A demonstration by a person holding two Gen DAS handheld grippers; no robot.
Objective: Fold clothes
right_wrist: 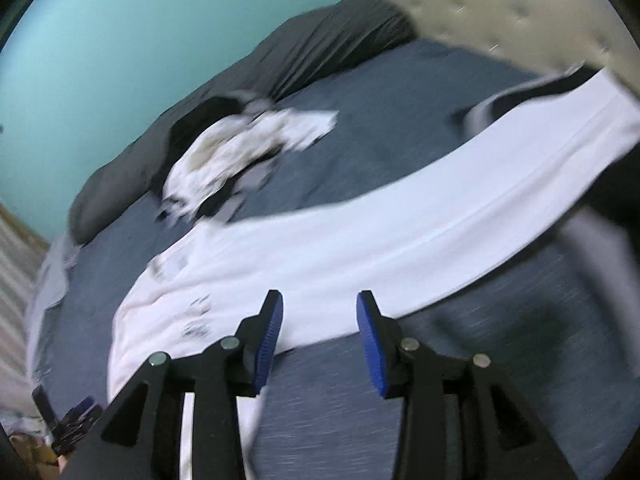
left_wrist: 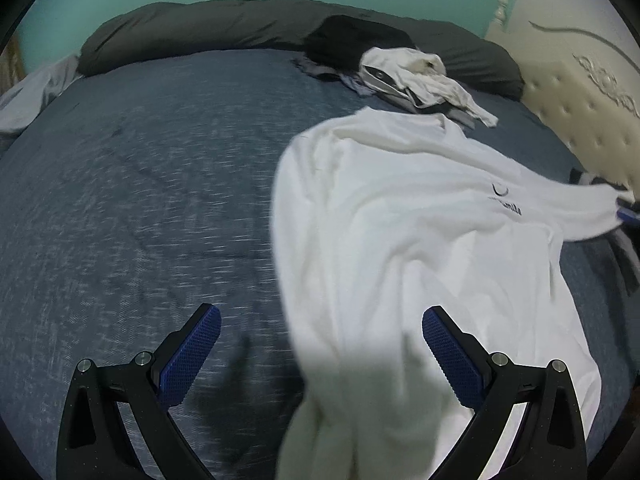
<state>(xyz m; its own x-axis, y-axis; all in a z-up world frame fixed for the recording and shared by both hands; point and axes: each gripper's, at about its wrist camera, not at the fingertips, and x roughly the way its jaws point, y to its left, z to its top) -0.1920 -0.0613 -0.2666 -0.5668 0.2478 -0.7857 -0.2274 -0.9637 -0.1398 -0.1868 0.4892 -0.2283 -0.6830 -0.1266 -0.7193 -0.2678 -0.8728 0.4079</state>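
A white long-sleeved shirt with a small dark chest logo lies spread on the blue bedspread. My left gripper hangs open above its lower hem, with the cloth bunched between and below the fingers but not pinched. In the right wrist view the same white shirt stretches across the bed, one sleeve running to the upper right. My right gripper is open just above the sleeve's near edge, nothing between its blue pads. The right view is motion-blurred.
A heap of white and dark clothes sits near the dark grey pillows. A cream tufted headboard bounds the right side. A teal wall stands behind. Grey cloth lies at the bed's left edge.
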